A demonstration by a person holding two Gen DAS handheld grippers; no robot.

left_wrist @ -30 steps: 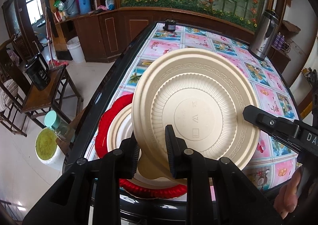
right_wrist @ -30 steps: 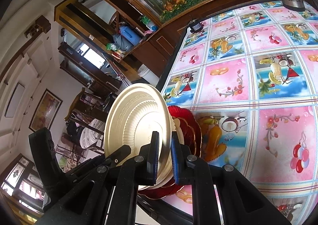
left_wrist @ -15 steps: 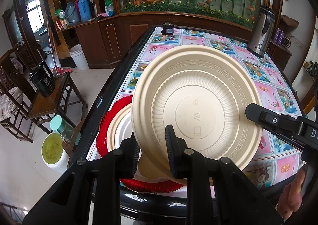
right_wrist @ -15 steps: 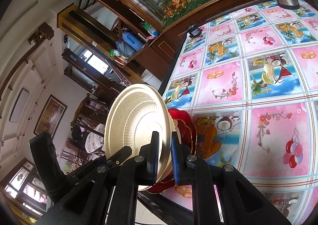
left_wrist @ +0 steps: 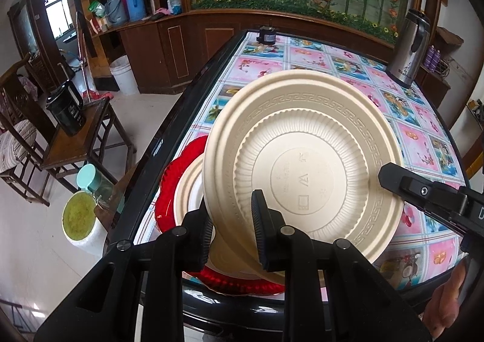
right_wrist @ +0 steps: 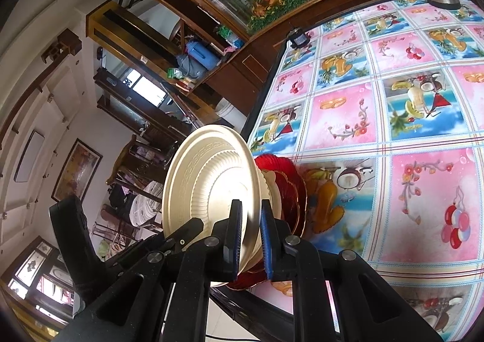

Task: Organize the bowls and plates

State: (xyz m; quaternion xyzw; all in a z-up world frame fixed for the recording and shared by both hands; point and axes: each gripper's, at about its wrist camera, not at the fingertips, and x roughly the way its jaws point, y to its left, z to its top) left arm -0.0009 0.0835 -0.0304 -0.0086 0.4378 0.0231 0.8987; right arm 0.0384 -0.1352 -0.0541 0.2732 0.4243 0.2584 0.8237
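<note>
A large beige plate (left_wrist: 302, 160) is held tilted on edge, underside toward the left wrist camera, above a red plate (left_wrist: 178, 178) with a smaller beige dish (left_wrist: 189, 190) on it at the table's near left corner. My left gripper (left_wrist: 233, 230) is shut on the beige plate's lower rim. My right gripper (right_wrist: 249, 239) is shut on the same plate (right_wrist: 211, 178) at its right rim; it shows in the left wrist view as a black finger (left_wrist: 423, 190). The red plate (right_wrist: 284, 187) sits behind the beige one in the right wrist view.
The table (left_wrist: 423, 142) has a pink and blue patterned cloth. A steel kettle (left_wrist: 411, 48) stands at the far right, a small black object (left_wrist: 266, 35) at the far edge. A wooden side table with a black jug (left_wrist: 65, 112) and a white bucket (left_wrist: 80, 221) stand left of the table.
The beige plate has stayed tilted in both grippers. Both views have shifted slightly, with the plate a little higher over the red plate.
</note>
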